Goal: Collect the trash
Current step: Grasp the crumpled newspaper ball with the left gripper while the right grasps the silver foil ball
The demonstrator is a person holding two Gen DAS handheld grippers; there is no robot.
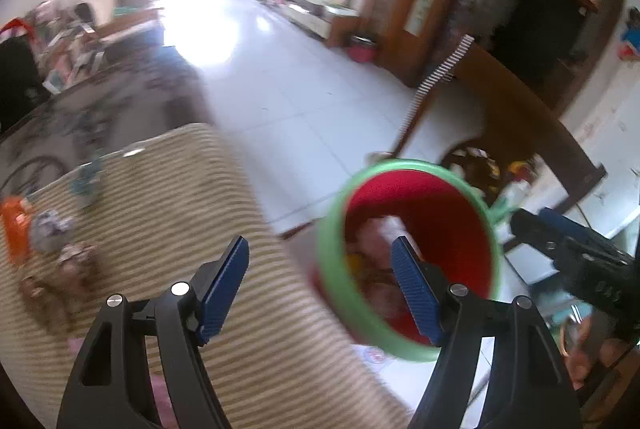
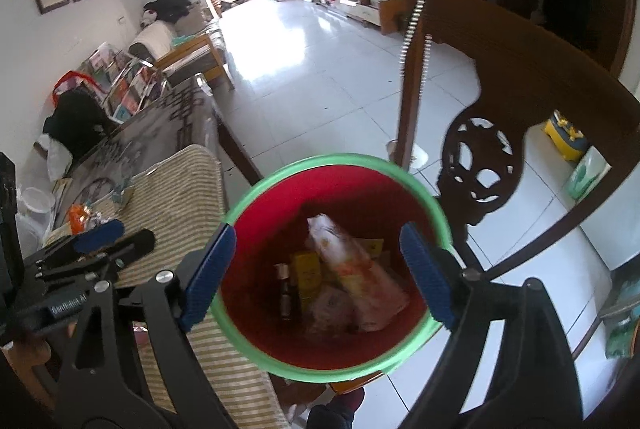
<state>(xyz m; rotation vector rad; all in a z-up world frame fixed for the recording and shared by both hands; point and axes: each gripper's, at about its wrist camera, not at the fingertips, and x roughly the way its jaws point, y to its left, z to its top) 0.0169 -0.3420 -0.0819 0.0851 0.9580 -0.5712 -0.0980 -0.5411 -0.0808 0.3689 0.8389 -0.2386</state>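
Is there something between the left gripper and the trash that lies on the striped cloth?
Nothing visible. The left gripper is open and empty above the striped cloth, and the trash lies to its left with only bare cloth between them.

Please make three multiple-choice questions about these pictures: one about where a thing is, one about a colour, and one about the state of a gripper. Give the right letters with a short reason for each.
1. Where does the orange wrapper lie?
A. on the striped beige cloth on the table
B. inside the bin
C. on the white floor tiles

2. What colour is the rim of the round red plastic bin?
A. blue
B. green
C. black

3. How stands the right gripper?
A. shut on a wrapper
B. shut and empty
C. open, above the bin's mouth

Answers:
1. A: in the left wrist view the wrapper rests on the striped cloth, beside crumpled scraps.
2. B: a green band runs all around the red wall.
3. C: its blue pads are wide apart, nothing is between them, and the bin with its trash shows through the gap.

The left gripper is open as well.
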